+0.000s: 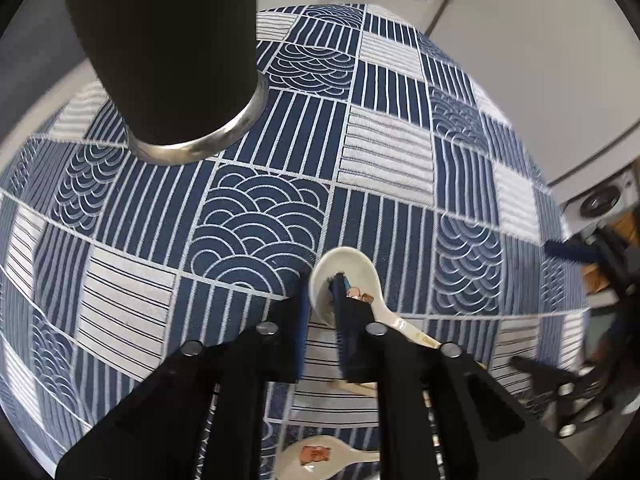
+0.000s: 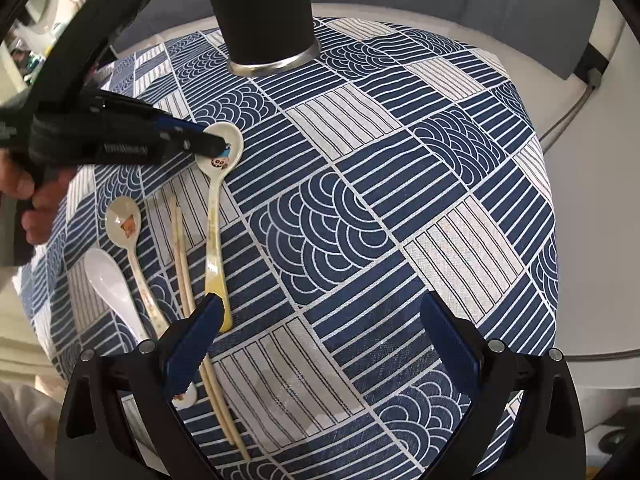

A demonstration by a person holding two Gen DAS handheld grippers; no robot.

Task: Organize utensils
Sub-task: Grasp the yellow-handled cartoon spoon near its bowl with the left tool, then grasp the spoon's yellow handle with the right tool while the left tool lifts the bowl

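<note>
Ceramic spoons and wooden chopsticks are all lying out on the patterned cloth (image 2: 400, 184); none looks to be in the black cup (image 2: 262, 12) at the far edge yet, though its inside is hidden. By that reading the organizing is only beginning, and every utensil still needs moving.

From the right wrist view, four things are lying in a rough row at the near left. A yellow-handled spoon (image 2: 218, 208) is lying farthest right in the row, bowl pointing away toward the cup. Just left of it are the chopsticks (image 2: 182, 256), running near to far. Left again is a printed spoon (image 2: 127, 224), and a plain white spoon (image 2: 108, 280) is lying farthest left.

Over the far end of the yellow-handled spoon, the left gripper (image 1: 322, 300) is reaching in from the left, tilted down toward the cloth. Its fingers are closing on the bowl rim, one finger (image 1: 344, 308) inside the bowl and the other outside. The gap between them is narrow; I judge this a grip on the spoon, though whether the pads are pressing firmly cannot be told. That spoon looks to be resting on the cloth, not lifted.

Meanwhile the right gripper (image 2: 320, 332) is hovering low over the near part of the cloth, fingers spread wide and gripping nothing. Its left finger (image 2: 196, 340) is overlapping the spoon's yellow handle tip and the chopsticks in the picture; whether it is touching them cannot be told.
</note>
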